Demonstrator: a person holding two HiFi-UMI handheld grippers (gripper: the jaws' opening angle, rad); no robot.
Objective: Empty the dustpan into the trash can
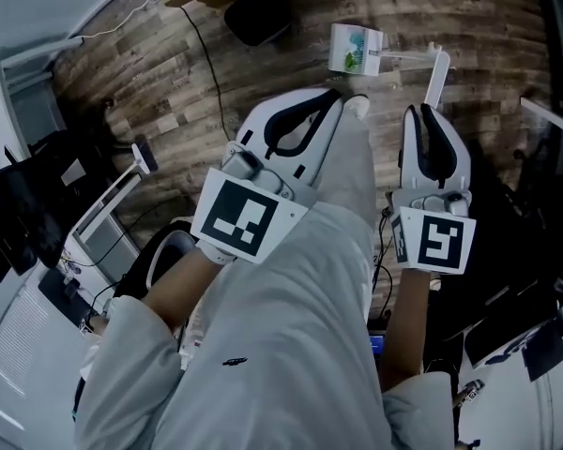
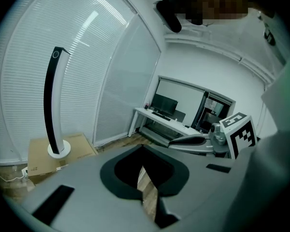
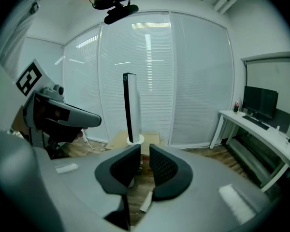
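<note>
White plastic dustpan (image 1: 353,50) with a green print lies on the wood-plank floor (image 1: 169,73) ahead of both grippers; its pan shape is hard to make out. Its thin white handle (image 1: 405,58) runs rightward, then bends toward the right gripper (image 1: 424,112); whether they touch is unclear. Right jaws slightly apart, empty. Left gripper (image 1: 334,101) jaws together, empty.

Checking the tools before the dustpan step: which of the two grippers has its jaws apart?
The right gripper: its own view shows a clear gap between its jaws, with nothing in it. The left gripper has its jaws closed together.
</note>
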